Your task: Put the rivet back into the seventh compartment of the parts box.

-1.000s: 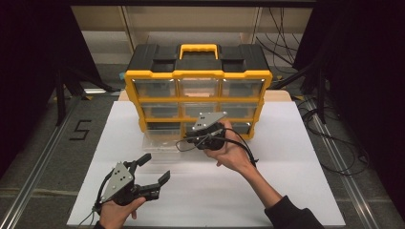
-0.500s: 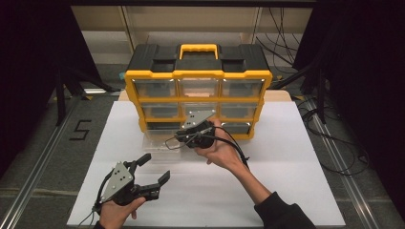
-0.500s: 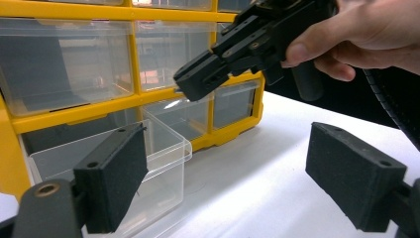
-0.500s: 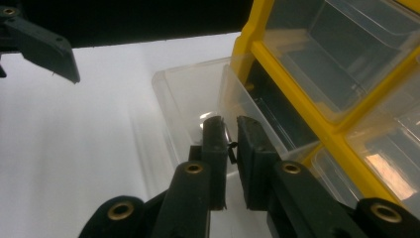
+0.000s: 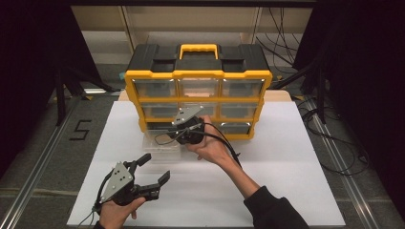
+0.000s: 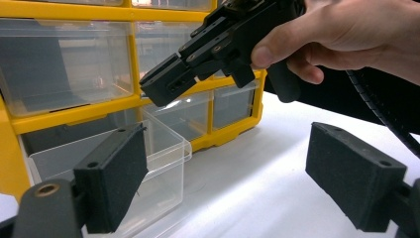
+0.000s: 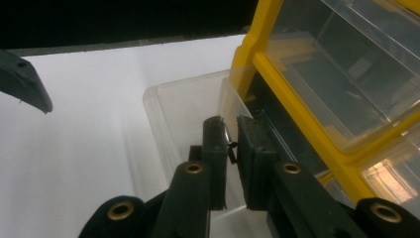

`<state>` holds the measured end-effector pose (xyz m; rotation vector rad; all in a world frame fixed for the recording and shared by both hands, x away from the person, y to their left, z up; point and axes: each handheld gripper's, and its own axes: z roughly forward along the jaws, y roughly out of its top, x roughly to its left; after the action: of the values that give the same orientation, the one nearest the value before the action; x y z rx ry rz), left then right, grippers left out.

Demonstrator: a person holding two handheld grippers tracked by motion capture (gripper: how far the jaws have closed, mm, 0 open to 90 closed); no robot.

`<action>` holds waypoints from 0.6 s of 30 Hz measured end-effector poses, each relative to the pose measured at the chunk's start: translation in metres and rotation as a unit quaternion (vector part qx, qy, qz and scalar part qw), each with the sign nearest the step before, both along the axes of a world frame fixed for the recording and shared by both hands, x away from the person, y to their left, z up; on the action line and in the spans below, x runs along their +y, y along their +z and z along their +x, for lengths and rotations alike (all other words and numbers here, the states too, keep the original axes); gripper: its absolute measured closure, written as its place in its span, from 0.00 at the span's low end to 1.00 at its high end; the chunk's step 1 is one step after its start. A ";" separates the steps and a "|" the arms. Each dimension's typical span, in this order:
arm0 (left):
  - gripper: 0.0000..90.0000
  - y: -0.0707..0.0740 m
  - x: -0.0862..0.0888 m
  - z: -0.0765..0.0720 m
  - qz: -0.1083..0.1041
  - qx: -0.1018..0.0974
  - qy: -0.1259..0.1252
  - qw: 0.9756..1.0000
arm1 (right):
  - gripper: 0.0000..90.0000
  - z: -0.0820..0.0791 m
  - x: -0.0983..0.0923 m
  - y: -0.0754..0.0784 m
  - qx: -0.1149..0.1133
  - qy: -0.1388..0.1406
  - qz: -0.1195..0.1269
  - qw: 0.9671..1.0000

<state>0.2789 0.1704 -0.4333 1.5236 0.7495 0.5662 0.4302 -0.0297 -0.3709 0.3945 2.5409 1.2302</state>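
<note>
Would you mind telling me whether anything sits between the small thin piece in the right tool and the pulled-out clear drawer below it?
Nothing visible does. The right tool, shut on the small thin dark piece, hangs right over the clear plastic drawer, whose top is open; the left tool is well aside, open.

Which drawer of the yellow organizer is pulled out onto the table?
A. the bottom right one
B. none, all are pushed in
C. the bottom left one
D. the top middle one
C: the clear drawer sticks out from the bottom left slot of the yellow organizer over the white table, while the other drawers sit flush; the right gripper hangs above it.
</note>
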 end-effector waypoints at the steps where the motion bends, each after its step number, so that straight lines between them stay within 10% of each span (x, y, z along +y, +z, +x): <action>1: 0.18 0.000 0.000 -0.001 0.004 0.003 0.002 1.000 | 0.92 0.000 0.001 0.000 0.000 0.000 0.000 1.000; 18: 0.18 0.000 0.000 0.000 0.000 0.000 -0.001 1.000 | 0.92 0.009 0.017 -0.008 0.011 0.000 -0.013 1.000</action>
<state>0.2788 0.1705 -0.4334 1.5235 0.7483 0.5644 0.4395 -0.0122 -0.3792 0.4050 2.5736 1.1973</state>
